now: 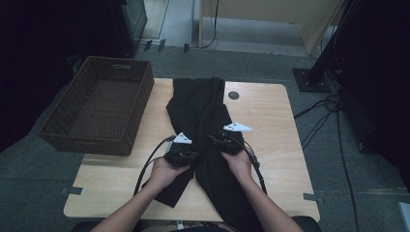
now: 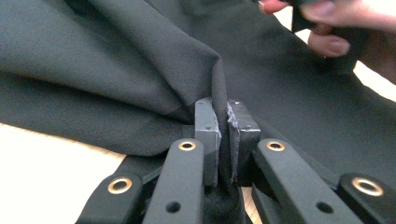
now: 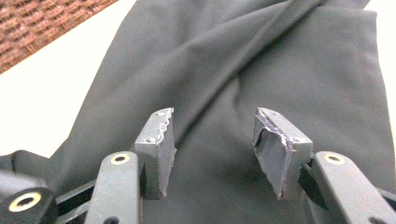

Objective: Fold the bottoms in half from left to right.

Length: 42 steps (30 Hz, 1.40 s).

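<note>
Setting: dim room, grey floor, light wooden table (image 1: 270, 145); empty wicker basket (image 1: 99, 104) at its left edge. Item: black garment (image 1: 200, 111), laid lengthwise down the table's middle, rumpled, its near end hanging over your edge. Your left gripper (image 2: 223, 133): jaws pressed together, pinching a raised fold of the cloth. Your right gripper (image 3: 212, 151): jaws spread, nothing between them, hovering just above flat fabric. Step, as judged: gathering the garment for folding. Next: lower your right gripper onto an edge and close before lifting.
</note>
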### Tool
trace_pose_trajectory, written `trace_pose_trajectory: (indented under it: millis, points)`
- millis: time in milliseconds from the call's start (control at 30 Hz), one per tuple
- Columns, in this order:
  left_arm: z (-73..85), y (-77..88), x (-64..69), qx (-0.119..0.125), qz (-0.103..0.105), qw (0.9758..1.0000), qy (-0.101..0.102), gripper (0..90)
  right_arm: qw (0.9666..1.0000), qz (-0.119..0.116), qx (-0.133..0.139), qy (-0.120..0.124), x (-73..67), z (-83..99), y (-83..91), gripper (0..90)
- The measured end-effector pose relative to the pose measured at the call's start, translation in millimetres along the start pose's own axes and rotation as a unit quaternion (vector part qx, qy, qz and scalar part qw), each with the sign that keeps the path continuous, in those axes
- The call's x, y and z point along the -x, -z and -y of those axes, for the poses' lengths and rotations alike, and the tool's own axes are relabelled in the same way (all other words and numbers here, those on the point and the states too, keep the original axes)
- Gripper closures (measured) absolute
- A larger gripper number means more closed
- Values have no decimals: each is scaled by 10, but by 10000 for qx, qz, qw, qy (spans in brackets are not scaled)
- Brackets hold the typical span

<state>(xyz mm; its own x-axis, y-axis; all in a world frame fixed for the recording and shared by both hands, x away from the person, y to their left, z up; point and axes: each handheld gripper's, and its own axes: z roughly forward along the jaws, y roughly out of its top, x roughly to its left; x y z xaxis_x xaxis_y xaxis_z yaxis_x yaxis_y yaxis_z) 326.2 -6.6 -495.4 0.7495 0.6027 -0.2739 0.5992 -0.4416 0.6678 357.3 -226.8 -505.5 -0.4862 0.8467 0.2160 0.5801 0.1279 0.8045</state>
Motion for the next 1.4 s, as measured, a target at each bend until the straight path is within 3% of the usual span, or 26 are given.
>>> trace_pose_trajectory:
  millis: [100,200,233,267,333,400,567,633,767,800,833,867,967,1033,1133,1167,1200,1267,1333,1400]
  points:
    - [9,4,12,-47,-49,9999,-79,827,9999,-85,-113,22,-77,-43,-118,497]
    - [22,27,23,-72,-85,9999,-133,788,9993,-20,-307,212,-145,-62,-260,547]
    - [31,47,20,-92,-67,9998,-143,768,9988,47,-411,254,-155,-62,-326,636]
    - [31,47,20,-92,-67,9998,-143,752,9988,47,-411,254,-155,-62,-326,636]
    - [37,68,15,-94,-50,9999,-98,727,9978,49,-570,320,-158,-59,-361,782]
    - [35,104,10,-96,-99,9998,-121,627,9970,62,-661,396,-170,-66,-347,895]
    - [41,296,-49,129,-189,9997,-55,548,9982,17,-450,402,-146,-143,-155,900]
    - [61,365,-87,127,-242,9996,-57,507,9991,13,-161,389,-92,-231,40,900]
    - [166,396,-162,-29,-295,9995,-52,486,9989,171,35,424,3,-300,198,900]
    - [217,386,-188,-167,-235,9996,22,485,9981,404,-20,472,102,-300,240,898]
    - [217,386,-188,-167,-235,9996,22,480,9981,404,-20,472,102,-300,240,898]
    - [238,371,-193,-211,-177,9996,52,472,9975,573,-198,371,229,-258,225,898]
    - [264,324,-164,-418,-83,9991,-46,467,9969,650,-369,253,335,-185,178,898]
    - [273,292,-129,-502,-45,9986,-158,478,9965,669,-464,177,383,-103,128,891]
    - [292,262,-98,-601,-29,9977,-308,616,9971,552,-514,100,366,-18,111,782]
    - [294,259,-98,-638,-10,9975,-292,750,9979,476,-428,142,299,21,170,722]
    - [297,261,-100,-659,-4,9975,-272,750,9979,476,-428,142,299,21,170,722]
    - [297,292,-136,-681,128,9975,-138,894,9981,299,-398,354,140,103,300,695]
    - [285,327,-150,-607,152,9979,-136,897,9979,255,-414,437,81,135,344,695]
    - [246,425,-172,-422,190,9989,-14,898,9972,22,-497,558,-64,263,445,691]
